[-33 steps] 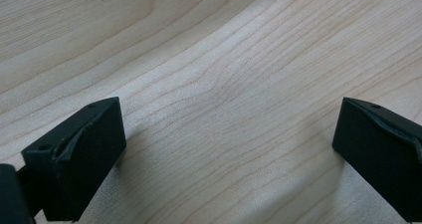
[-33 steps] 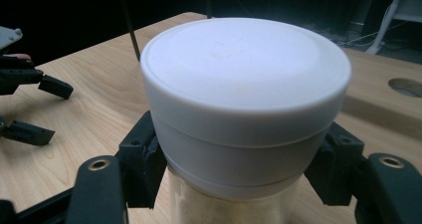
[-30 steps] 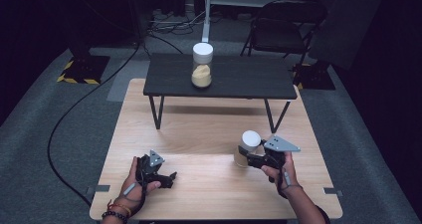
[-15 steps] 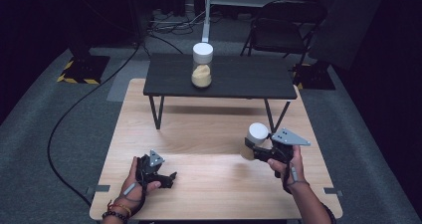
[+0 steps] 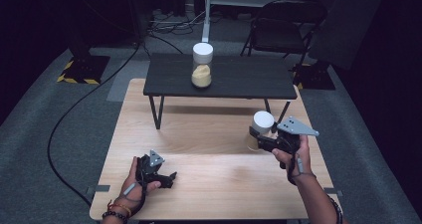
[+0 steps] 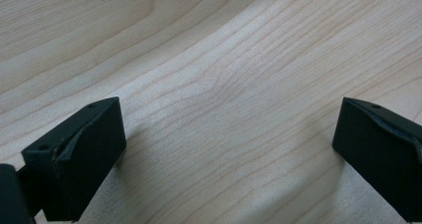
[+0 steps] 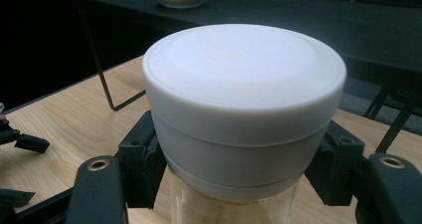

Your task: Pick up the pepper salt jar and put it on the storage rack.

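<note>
A clear jar (image 5: 262, 127) with a white lid (image 7: 244, 99) and yellowish contents hangs above the right side of the wooden table (image 5: 199, 134). My right gripper (image 5: 260, 140) is shut on its glass body just under the lid, one black finger (image 7: 142, 159) on each side. A second, matching jar (image 5: 202, 64) stands upright on the low black table (image 5: 249, 79) behind. My left gripper (image 5: 169, 178) rests on the wooden table near the front left. Its jaws stand wide open over bare wood (image 6: 224, 109), nothing between them.
A black folding chair (image 5: 283, 27) stands on the grey carpet behind the black table. A cable (image 5: 74, 119) curves over the floor at the left. The black table's thin legs (image 5: 157, 112) stand on the far part of the wooden table.
My right gripper has risen with the jar, lifting it off the wooden table and a little to the right. The left gripper has kept still.
</note>
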`<action>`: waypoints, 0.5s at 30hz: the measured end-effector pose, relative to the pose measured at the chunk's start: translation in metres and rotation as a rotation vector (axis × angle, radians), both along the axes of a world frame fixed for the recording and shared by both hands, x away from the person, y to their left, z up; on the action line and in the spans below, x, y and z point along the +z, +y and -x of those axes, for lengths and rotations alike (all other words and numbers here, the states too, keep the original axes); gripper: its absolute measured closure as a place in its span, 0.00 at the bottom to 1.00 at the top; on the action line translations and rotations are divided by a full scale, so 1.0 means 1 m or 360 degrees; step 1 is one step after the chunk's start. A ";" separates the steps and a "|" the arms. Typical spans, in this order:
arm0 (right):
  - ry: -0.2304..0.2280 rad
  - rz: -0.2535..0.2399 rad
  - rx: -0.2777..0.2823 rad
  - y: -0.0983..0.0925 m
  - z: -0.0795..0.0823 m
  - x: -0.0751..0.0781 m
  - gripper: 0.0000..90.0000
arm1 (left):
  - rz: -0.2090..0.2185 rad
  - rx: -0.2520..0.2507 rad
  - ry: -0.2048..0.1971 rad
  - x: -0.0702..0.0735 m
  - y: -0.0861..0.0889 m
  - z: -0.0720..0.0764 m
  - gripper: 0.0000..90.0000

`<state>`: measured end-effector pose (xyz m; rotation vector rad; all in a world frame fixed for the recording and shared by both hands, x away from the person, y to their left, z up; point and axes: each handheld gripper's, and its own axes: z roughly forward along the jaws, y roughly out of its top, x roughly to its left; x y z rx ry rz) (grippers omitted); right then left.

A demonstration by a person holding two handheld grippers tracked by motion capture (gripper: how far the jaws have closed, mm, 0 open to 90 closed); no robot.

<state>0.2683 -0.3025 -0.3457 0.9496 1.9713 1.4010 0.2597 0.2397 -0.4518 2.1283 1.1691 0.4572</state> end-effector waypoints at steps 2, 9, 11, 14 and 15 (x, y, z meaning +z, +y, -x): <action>-0.0006 0.0001 -0.0008 0.001 0.000 0.005 0.38 | 0.0001 0.0001 0.0001 0.000 0.000 0.000 0.00; -0.0053 -0.0010 -0.0030 0.004 -0.001 0.025 0.38 | 0.0000 0.0000 0.0000 0.000 0.000 0.000 0.00; -0.0066 -0.0009 -0.0033 0.004 -0.001 0.031 0.38 | 0.0000 -0.0001 0.0000 0.000 0.000 0.000 0.00; -0.0093 -0.0003 -0.0041 0.006 -0.002 0.038 0.38 | 0.0000 0.0000 0.0000 0.000 0.000 0.000 0.00; -0.0104 0.0003 -0.0043 0.007 -0.002 0.041 0.38 | 0.0001 0.0001 0.0001 0.000 0.000 0.000 0.00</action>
